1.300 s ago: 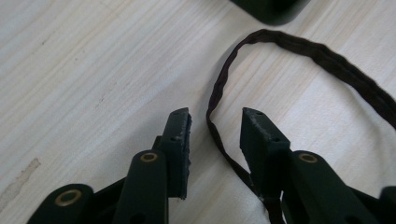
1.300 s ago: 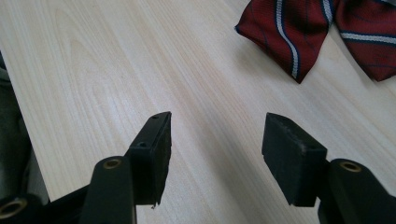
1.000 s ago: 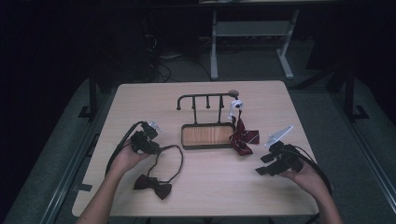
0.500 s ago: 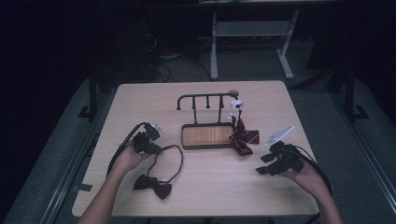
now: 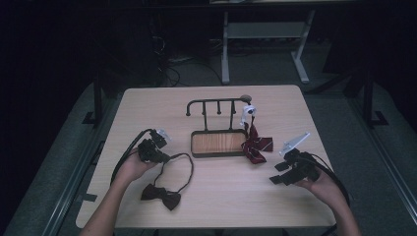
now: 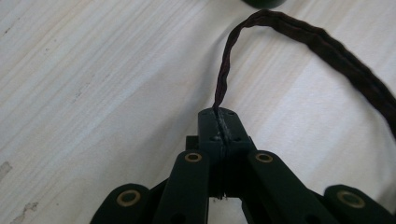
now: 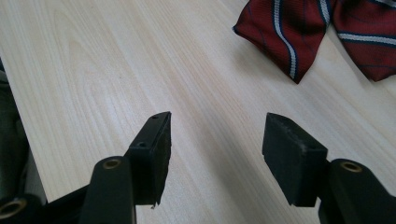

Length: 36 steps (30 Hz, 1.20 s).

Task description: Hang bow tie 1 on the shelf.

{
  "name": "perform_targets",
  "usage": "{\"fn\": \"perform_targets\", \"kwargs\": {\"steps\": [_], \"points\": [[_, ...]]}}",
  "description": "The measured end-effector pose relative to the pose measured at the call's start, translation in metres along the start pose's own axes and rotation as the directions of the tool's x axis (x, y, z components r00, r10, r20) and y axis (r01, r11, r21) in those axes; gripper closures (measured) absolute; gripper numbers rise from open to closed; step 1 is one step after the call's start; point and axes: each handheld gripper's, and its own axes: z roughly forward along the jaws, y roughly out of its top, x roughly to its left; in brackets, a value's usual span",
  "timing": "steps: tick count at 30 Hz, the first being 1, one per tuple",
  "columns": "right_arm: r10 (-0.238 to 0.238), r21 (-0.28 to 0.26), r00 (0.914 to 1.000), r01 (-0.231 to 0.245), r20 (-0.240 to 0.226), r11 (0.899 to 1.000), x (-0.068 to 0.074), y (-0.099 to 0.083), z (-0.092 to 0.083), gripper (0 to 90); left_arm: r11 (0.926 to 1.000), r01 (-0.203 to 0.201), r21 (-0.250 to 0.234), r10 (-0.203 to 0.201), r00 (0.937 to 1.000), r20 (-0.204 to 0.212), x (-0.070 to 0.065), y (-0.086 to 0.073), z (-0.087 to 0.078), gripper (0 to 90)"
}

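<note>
While left claw (image 6: 219,128) pinches strap (image 6: 299,42) | right claw (image 7: 215,140) apart | pale wood table (image 5: 147,105), dark room

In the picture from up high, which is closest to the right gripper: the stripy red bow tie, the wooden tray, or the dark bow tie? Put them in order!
Starting from the right gripper:
1. The red striped bow tie, just up and to its left, hanging off the rack's end.
2. The dark-framed wooden tray, mid-table, beyond that tie.
3. The dark brown bow tie, across the table near the person's left hand.
</note>
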Motion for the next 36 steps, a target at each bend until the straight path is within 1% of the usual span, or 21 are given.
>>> {"fn": "perform_targets", "kwargs": {"steps": [4, 5, 7, 9, 12, 16, 23, 29, 36], "points": [[0.000, 0.000, 1.0000, 0.000, 0.003, 1.000, 0.000, 0.000, 0.000, 41.4, 1.0000, -0.005, -0.008, 0.005, 1.0000, 0.008, -0.002, 0.000, -0.006, 89.7], [0.004, 0.001, 1.0000, -0.004, 0.002, 1.000, 0.000, 0.000, 0.000, 41.4, 0.9998, -0.004, -0.020, 0.004, 1.0000, 0.009, -0.003, 0.000, -0.008, 89.7], [0.003, 0.003, 1.0000, -0.003, 0.002, 1.000, 0.000, 0.001, 0.001, 41.4, 0.9997, -0.021, -0.014, 0.021, 0.9997, 0.010, -0.004, 0.002, -0.012, 89.7], [0.001, 0.004, 1.0000, -0.001, 0.001, 1.000, 0.000, 0.001, 0.002, 41.4, 0.9993, -0.031, -0.019, 0.031, 0.9995, 0.011, -0.006, 0.003, -0.016, 89.7], [0.003, 0.003, 1.0000, -0.003, 0.002, 1.000, 0.000, 0.001, 0.001, 41.4, 0.9988, -0.037, -0.031, 0.037, 0.9992, 0.015, -0.009, 0.005, -0.021, 89.7], [0.005, 0.002, 1.0000, -0.005, 0.005, 1.000, 0.000, 0.000, 0.000, 41.4, 0.9977, -0.063, -0.026, 0.063, 0.9978, 0.018, -0.012, 0.008, -0.027, 89.7], [0.007, -0.002, 1.0000, -0.007, 0.003, 1.000, -0.001, 0.000, -0.001, 41.4, 0.9961, -0.085, -0.025, 0.086, 0.9961, 0.021, -0.018, 0.011, -0.036, 89.7], [0.010, -0.002, 0.9999, -0.010, 0.001, 1.000, -0.002, -0.001, -0.001, 41.4, 0.9934, -0.113, -0.018, 0.114, 0.9934, 0.018, -0.022, 0.014, -0.044, 89.7], [0.013, -0.006, 0.9999, -0.013, 0.007, 1.000, -0.002, -0.001, -0.002, 41.4, 0.9891, -0.143, -0.035, 0.144, 0.9893, 0.023, -0.027, 0.016, -0.059, 89.7]]}}
